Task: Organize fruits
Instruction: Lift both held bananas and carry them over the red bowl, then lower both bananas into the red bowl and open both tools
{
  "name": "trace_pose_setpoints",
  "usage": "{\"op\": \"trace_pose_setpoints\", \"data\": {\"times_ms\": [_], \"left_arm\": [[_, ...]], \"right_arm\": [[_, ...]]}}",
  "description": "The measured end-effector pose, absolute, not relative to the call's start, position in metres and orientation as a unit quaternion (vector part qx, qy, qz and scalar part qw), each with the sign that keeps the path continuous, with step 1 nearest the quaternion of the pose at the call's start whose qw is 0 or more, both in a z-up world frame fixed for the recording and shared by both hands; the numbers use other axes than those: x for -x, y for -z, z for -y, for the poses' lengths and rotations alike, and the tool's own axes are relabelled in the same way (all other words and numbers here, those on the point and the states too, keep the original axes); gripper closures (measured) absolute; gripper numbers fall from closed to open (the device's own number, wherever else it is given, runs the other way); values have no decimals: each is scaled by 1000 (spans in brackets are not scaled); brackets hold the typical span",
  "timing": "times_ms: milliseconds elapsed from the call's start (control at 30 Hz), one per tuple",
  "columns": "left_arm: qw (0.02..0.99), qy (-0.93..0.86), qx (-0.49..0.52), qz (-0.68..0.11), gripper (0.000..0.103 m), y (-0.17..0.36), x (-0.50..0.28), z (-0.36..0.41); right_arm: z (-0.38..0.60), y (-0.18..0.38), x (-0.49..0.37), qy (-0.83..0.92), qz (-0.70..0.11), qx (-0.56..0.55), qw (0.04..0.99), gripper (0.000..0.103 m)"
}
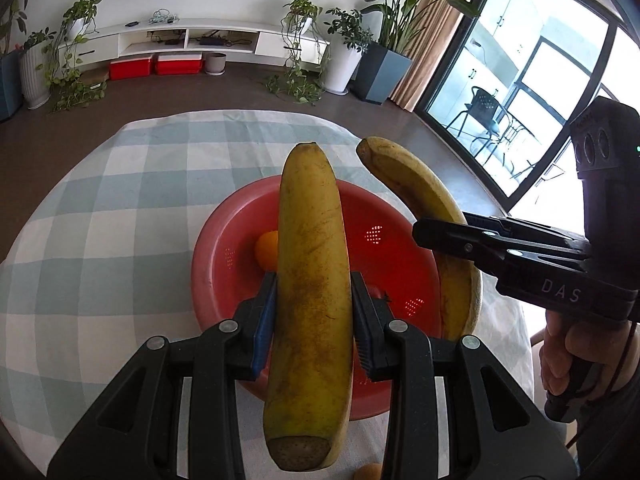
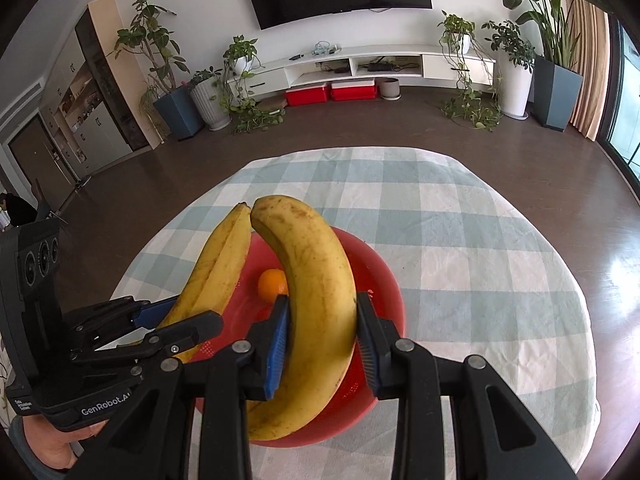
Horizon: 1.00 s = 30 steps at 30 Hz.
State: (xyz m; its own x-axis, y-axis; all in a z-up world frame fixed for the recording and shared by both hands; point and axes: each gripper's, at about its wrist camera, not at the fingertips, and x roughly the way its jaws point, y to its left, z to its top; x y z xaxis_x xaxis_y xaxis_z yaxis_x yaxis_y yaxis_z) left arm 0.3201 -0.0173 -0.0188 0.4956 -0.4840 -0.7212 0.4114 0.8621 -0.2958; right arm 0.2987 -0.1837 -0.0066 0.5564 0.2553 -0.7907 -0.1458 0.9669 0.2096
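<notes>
Left wrist view. Straight banana (image 1: 310, 292): yellow, heavy brown speckling down the middle, blunt cut end nearest the camera, dark tip pointing away. Left gripper (image 1: 313, 320) is clamped on it at mid-length, blue-edged pads pressing both flanks. The banana is held in the air over the red bowl (image 1: 224, 264), a perforated plastic colander-type dish on the checked tablecloth (image 1: 100, 216). A small orange (image 1: 267, 249) lies in the bowl, partly hidden behind the held banana. To the right, the curved banana (image 1: 432, 216) is gripped by the right gripper (image 1: 444, 240), seen from the side with its fingers closed on the fruit above the bowl's right rim. A small brown round fruit (image 1: 370, 473) shows at the bottom edge, cut off by the frame.

Right wrist view. Curved banana (image 2: 316, 300): yellow, fine brown flecks, arching up and left, lower end toward the camera. Right gripper (image 2: 322, 340) is clamped on it mid-body, above the red bowl (image 2: 384, 292). The orange (image 2: 272, 283) sits inside the bowl, just left of this banana. The straight banana (image 2: 218, 268) stands to the left, its tip nearly meeting the curved one's tip; the left gripper (image 2: 176, 320) is closed on its lower part. The tablecloth (image 2: 480, 264) covers the table around the bowl.
</notes>
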Motion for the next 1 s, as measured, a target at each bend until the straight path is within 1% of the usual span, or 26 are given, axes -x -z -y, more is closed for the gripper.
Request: {"op": "trace_pose_setpoints", "data": {"times_ms": [200, 600, 833, 900, 1000], "left_arm": [[864, 259, 21, -432, 71, 34, -327, 34], [860, 246, 12, -447, 70, 54, -339, 35], [862, 239, 5, -448, 69, 55, -339, 36], [862, 238, 5, -447, 66, 54, -339, 36], [868, 230, 7, -440, 55, 50, -338, 32]], "right_arm": [[179, 28, -309, -112, -473, -47, 873, 68], [175, 54, -317, -103, -498, -34, 860, 68], [170, 58, -318, -103, -504, -21, 857, 67], [168, 59, -318, -102, -505, -17, 857, 66], [166, 60, -318, -98, -505, -13, 857, 66]]}}
